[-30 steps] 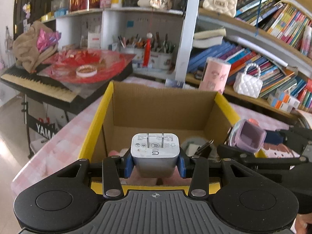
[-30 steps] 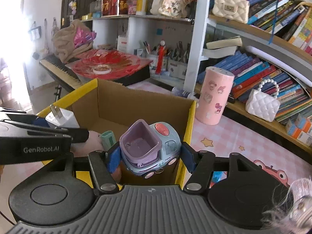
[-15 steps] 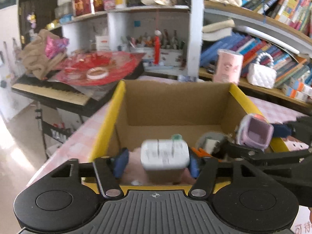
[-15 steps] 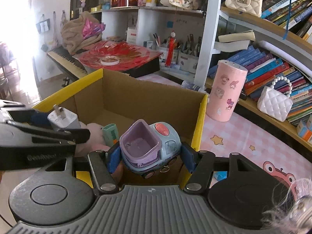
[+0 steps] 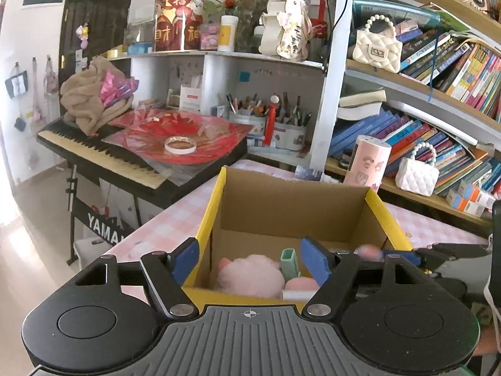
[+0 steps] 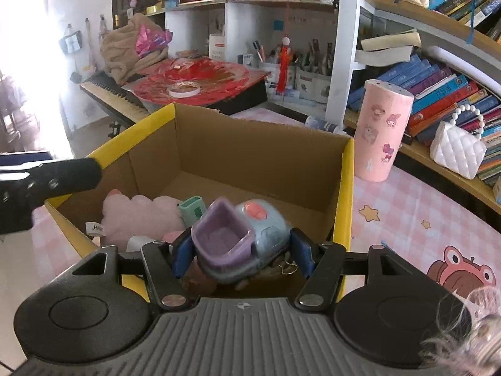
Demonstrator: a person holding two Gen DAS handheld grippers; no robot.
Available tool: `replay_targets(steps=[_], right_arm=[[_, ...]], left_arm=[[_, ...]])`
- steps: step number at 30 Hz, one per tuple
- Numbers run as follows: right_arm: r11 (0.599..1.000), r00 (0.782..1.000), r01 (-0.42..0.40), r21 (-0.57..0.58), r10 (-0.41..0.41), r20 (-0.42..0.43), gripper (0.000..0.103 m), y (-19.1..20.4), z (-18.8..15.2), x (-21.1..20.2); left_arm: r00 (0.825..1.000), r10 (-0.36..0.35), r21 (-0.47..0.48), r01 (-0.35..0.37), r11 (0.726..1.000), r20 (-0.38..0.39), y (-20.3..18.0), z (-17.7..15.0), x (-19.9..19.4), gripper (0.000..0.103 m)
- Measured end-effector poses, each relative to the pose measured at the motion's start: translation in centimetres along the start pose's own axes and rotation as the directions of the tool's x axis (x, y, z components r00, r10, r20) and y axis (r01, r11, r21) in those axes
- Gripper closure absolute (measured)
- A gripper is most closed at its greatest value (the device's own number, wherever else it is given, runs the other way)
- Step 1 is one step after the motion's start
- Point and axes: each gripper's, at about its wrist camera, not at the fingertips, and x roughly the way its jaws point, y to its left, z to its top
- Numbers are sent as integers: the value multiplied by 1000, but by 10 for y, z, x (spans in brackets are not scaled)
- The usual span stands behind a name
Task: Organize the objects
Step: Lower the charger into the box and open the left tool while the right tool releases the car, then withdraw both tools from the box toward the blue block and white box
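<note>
A cardboard box with a yellow rim (image 5: 209, 206) (image 6: 344, 188) stands on the pink checked table. Inside lie a pink plush (image 5: 250, 274) (image 6: 137, 216) and a small green case (image 5: 289, 261) (image 6: 192, 208). A white edge, apparently the charger (image 5: 297, 294), shows low at the box's near wall. My left gripper (image 5: 250, 263) hovers at the near rim, its jaws opening with nothing between the pads. My right gripper (image 6: 241, 253) is shut on a pale blue toy car with a purple bucket (image 6: 238, 238), held over the box's near right corner. One left finger (image 6: 50, 178) crosses the right wrist view.
A tall pink cup (image 6: 383, 131) (image 5: 369, 163) stands just beyond the box's right side. A white handbag (image 6: 457, 150) and rows of books fill the shelf behind. A keyboard piano (image 5: 103, 153) covered with red sheets stands to the left of the table.
The left jaws opened and let go of the white charger, which dropped into the box. The left gripper drew back and rose. The right gripper kept hold of the toy car.
</note>
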Motion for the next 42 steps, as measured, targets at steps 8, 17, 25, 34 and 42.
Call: replay_targets(steps=[8,17,25,34,42], right_arm=[[999,999,37,19,-37,37,34,5,-6,-19],[993,989,104,63,-110,100,31,12,-22,-65],[980,983,164,110,-172,69,31,27,-48,-91],[961,975,216,170,-221,6,29,49,-78,-110],[954,968,247,170,-251,-2,25,68,-99,-133]], left_arm=[[1000,7,-27,-7,1000,-4,3,-16,-19,23],[999,-30,-7,30,1000,-27,7,-30,-31,23],[995,-67,24,69,997,-75,14,-46,-45,23],[990,-84,73,93,993,-113,21,-66,-71,22],[985,-103,84,115,990,-137,24,-81,-93,22]])
